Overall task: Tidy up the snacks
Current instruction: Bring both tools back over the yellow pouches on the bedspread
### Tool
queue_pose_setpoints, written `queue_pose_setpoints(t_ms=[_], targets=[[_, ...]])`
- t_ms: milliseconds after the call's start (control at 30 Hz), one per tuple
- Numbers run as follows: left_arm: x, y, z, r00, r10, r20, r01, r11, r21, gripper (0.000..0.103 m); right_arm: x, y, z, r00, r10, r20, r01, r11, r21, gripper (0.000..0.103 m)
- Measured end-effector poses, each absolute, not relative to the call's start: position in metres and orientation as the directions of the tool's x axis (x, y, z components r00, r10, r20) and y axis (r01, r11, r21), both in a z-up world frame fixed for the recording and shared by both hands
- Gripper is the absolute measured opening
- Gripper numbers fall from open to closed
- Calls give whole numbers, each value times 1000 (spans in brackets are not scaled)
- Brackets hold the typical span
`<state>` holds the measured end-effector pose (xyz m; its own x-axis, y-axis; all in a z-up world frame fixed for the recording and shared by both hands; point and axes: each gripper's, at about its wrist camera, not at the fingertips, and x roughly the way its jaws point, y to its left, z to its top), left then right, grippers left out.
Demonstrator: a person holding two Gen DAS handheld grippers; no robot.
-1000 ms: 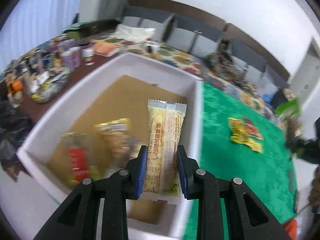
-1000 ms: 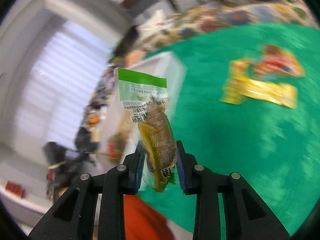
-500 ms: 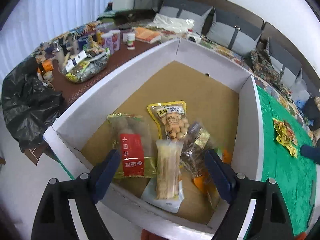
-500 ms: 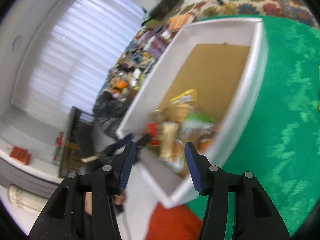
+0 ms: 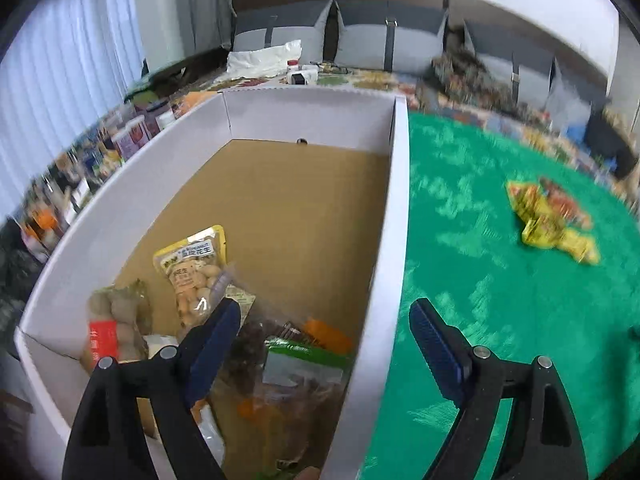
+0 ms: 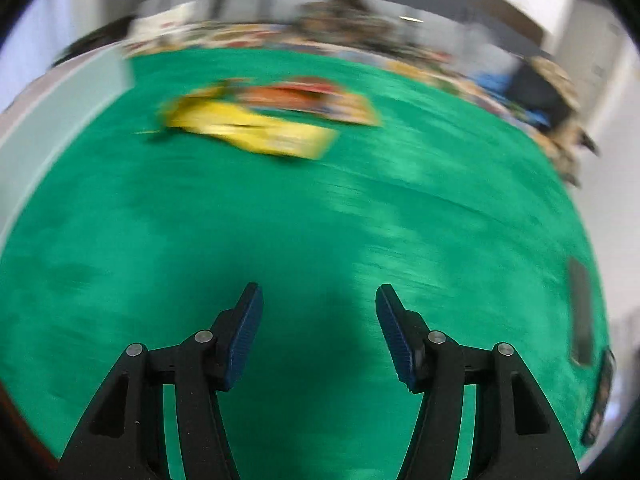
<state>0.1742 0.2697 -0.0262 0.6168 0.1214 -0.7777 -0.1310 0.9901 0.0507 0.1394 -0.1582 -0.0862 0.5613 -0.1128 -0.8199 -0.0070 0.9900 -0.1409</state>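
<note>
A white cardboard box (image 5: 396, 208) with a brown floor holds several snack packets at its near end, among them a yellow peanut bag (image 5: 192, 268) and a green-topped packet (image 5: 304, 364). My left gripper (image 5: 324, 344) is open and empty, straddling the box's right wall. A few yellow and red snack packets (image 5: 552, 220) lie on the green cloth to the right; they show blurred in the right wrist view (image 6: 264, 120). My right gripper (image 6: 318, 332) is open and empty above the green cloth (image 6: 320, 220), short of those packets.
Bottles and jars (image 5: 132, 132) crowd the dark table left of the box. A grey-cushioned sofa (image 5: 384, 48) runs along the back. A dark flat object (image 6: 580, 316) lies at the cloth's right edge. The box corner (image 6: 60, 108) shows at the left.
Both grippers opened and dropped their packets into the box. The left one has shifted right over the box wall. The right one has swung away from the box toward the packets on the cloth.
</note>
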Motion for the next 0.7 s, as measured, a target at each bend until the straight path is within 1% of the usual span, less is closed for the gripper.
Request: queue_pose_setpoints(t_ms=[33,100,267,333,400,467,500,567,633,667,700], targets=[[172,266,-26,620,128,-774,-125,990,64,86,138,-172,-88,563,-142,-814,27,988,-154,62],[167,265,-24,615,113,-780,-133,990,38,86,138,-215,-92,558,-205,-804,121,979,-166,62],[158,264,-27,603,94,-792,-177,984,-18,86,136,-261,-102,540,-249,-804,242,961,-134,62],[158,255,-31,588,95,-803,-159,987,0,86,136,-269,-109,540,-249,-804,266,957,-118,62],[159,247,-33,576,97,-812,-127,992,28,86,123,-270,-106,566,-245,-787,275,956,-100,68],[159,241,-30,579,132,-804,-122,990,74,86,119,-266,-106,584,-246,-774,283,955,-90,70],[157,239,-25,597,167,-785,-144,985,99,86,120,-269,-108,582,-238,-777,288,955,-77,73],[147,232,-10,653,288,-701,-229,957,180,87,120,-278,-111,580,-208,-787,301,953,-30,77],[133,218,9,716,371,-591,-299,928,221,92,119,-290,-113,593,-154,-790,307,951,45,80],[124,208,21,755,384,-531,-317,923,217,98,119,-290,-112,595,-151,-789,306,951,49,80],[119,202,26,777,382,-501,-318,924,211,102,120,-288,-112,588,-161,-792,305,952,33,81]])
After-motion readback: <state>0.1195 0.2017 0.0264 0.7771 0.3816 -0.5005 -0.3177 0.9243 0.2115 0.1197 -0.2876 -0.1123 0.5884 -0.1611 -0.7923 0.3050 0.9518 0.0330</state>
